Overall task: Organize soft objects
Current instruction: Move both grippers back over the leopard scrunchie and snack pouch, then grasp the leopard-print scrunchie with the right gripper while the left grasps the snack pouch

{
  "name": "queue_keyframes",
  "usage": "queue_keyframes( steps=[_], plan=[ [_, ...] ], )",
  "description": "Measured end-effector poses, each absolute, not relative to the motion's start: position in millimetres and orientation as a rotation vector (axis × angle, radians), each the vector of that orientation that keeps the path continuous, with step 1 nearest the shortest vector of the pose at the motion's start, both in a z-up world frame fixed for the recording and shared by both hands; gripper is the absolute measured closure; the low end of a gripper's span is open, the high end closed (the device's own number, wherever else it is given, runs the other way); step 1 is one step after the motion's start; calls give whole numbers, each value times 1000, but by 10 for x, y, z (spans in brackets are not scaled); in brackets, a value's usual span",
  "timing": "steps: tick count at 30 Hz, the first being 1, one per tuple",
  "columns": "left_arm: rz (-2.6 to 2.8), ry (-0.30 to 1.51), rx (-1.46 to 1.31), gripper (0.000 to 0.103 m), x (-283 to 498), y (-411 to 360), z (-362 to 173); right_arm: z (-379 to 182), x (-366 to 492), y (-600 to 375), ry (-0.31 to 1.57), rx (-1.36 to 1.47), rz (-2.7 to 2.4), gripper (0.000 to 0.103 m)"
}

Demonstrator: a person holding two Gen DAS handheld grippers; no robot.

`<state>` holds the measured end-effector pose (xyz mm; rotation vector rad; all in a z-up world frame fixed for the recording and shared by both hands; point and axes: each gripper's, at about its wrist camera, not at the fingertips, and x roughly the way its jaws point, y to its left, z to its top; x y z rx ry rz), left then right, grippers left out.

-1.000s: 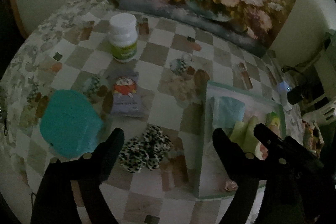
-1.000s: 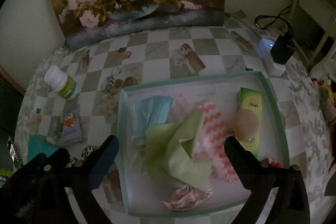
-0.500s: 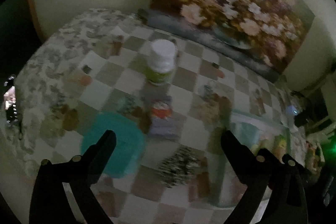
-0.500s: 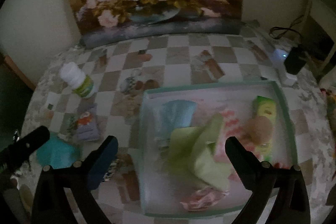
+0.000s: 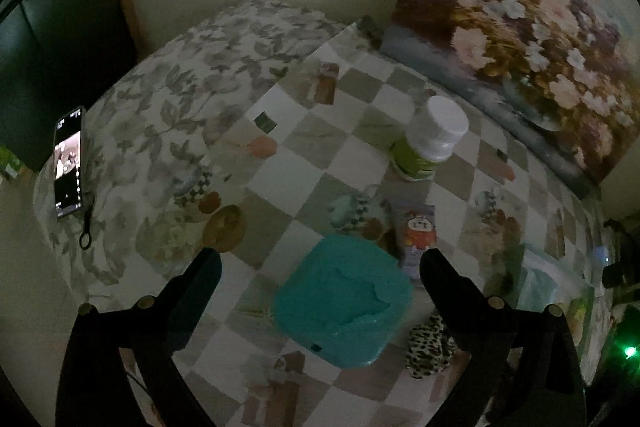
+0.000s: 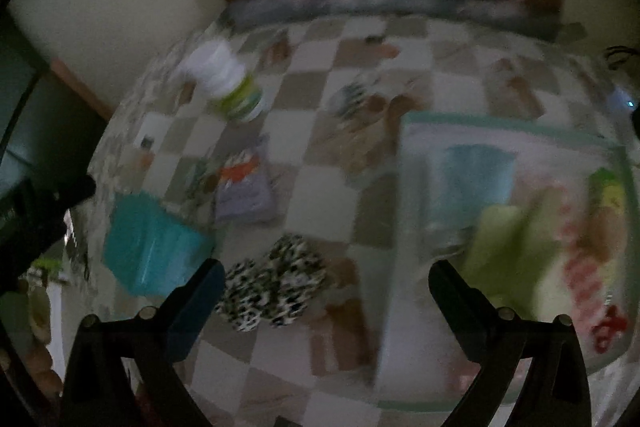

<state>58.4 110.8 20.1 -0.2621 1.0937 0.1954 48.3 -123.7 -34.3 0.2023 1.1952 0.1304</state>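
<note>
A leopard-print scrunchie [image 6: 272,291] lies on the checked tablecloth, just ahead of my right gripper [image 6: 322,277], which is open and empty. The same scrunchie [image 5: 430,351] shows beside my left gripper's right finger. A teal soft pouch [image 5: 344,301] lies directly between the fingers of my open left gripper [image 5: 320,267]; the pouch [image 6: 152,247] is left of the scrunchie in the right wrist view. The teal-rimmed tray [image 6: 404,187] on the right holds a green cloth [image 6: 504,243], a blue cloth [image 6: 468,183] and a pink zigzag cloth [image 6: 580,267].
A white-capped green bottle [image 5: 430,143] and a small purple packet [image 5: 416,235] sit behind the pouch. A flower painting [image 5: 516,23] leans on the wall. A lit phone [image 5: 70,163] lies at the table's left edge. A green box [image 6: 608,191] is in the tray.
Both grippers have swung left: the left view now centres on the teal pouch instead of the scrunchie, and the right view has left the tray for the scrunchie. The right view is blurred.
</note>
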Motion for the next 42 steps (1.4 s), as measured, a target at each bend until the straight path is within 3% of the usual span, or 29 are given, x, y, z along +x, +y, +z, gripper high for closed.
queue_keyframes(
  steps=[24,42],
  plan=[
    [163,1133,-303,4,689,1088,82,-999,579,-590,1312,-42,209,0],
    [75,1168,-288,4,1090,681,103,-976,721,-932,1284,32,167,38]
  ],
)
